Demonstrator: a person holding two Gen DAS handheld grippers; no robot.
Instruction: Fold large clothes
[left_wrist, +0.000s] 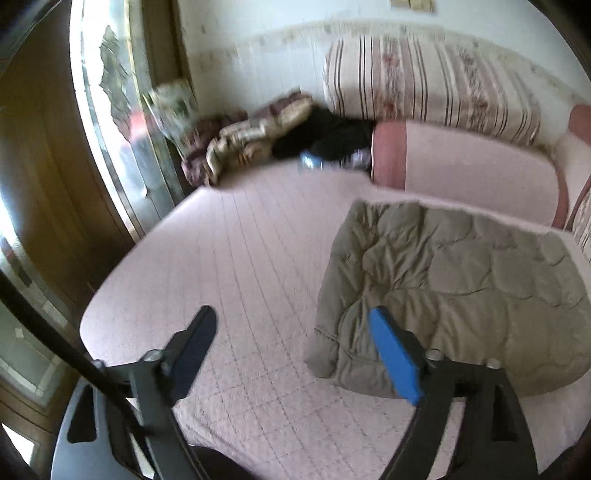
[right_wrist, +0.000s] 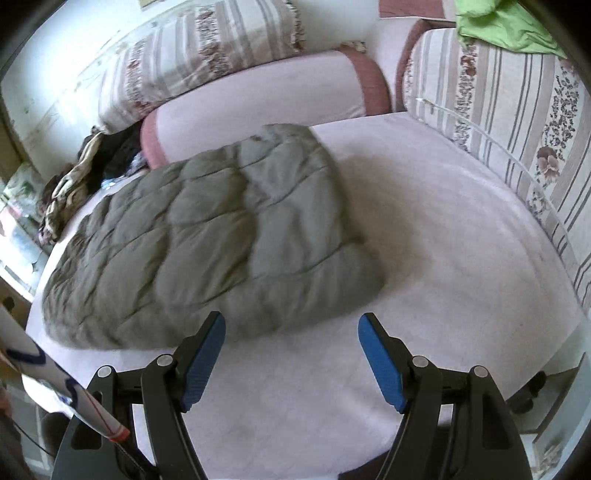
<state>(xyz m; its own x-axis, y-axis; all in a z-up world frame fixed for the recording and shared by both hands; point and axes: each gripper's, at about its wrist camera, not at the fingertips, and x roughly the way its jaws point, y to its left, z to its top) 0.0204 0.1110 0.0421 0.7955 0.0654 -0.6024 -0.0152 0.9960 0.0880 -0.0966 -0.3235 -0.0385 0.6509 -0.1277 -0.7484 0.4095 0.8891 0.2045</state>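
- Wooden panelling and a bright glazed door (left_wrist: 110, 122) fill the far left of the left wrist view; the glass is blown out and what lies beyond it is hard to make out.
- Crumpled brown-and-beige patterned cloths (left_wrist: 236, 144) lie heaped at the far left corner of the seat, with a pile of black clothing (left_wrist: 332, 136) just beside them; blur hides what the small blue item at its edge is.
- Pale pink quilted cover (left_wrist: 240, 258) spreads over the seat, bare under the left gripper (left_wrist: 295, 334), whose jaws stand wide with nothing between them.
- Olive-grey quilted puffer jacket (right_wrist: 207, 236) lies folded into a thick bundle on the cover, left of centre in the right wrist view, its far edge against a pink bolster cushion with maroon ends (right_wrist: 266, 96).
- Striped floral back cushions (right_wrist: 192, 55) stand behind the bolster and along the right side.
- Right gripper (right_wrist: 291, 334) hovers above the jacket's near edge, jaws spread wide and empty, clear of the fabric.
- Bright green cloth (right_wrist: 495, 26) drapes over the top right cushion, cut off by the frame.
- White rolled object with blue marks (right_wrist: 55, 384) crosses the lower left corner, partly hidden.
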